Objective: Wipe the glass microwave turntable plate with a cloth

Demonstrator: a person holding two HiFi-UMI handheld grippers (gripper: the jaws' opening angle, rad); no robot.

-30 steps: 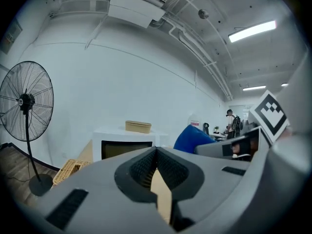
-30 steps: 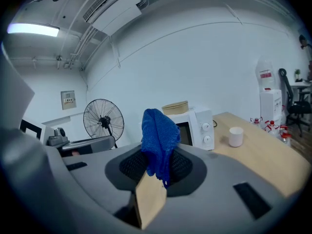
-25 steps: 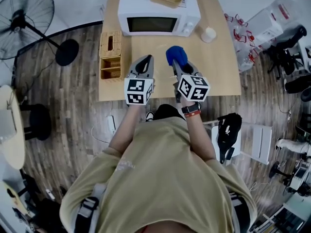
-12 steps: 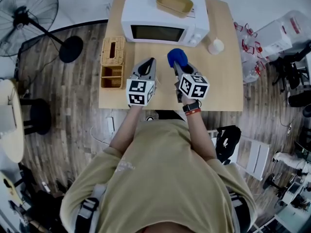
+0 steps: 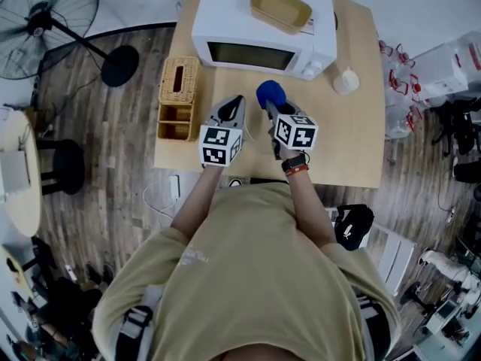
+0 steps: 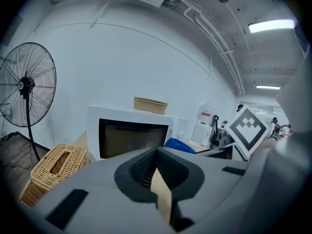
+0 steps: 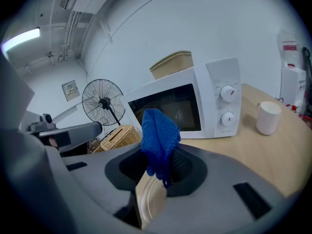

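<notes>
Blue cloth (image 7: pixel 158 138) sits pinched in right gripper (image 7: pixel 160 164); left gripper (image 6: pixel 156 154) closed, empty.

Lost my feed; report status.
Left gripper shut, empty. Right gripper shut on blue cloth. Microwave door closed, plate not in view.

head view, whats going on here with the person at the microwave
A person stands at the wooden table with a gripper in each hand. The right gripper is shut on a blue cloth in front of the microwave. The left gripper is shut and empty. The microwave door is closed and no glass plate is out.
</notes>
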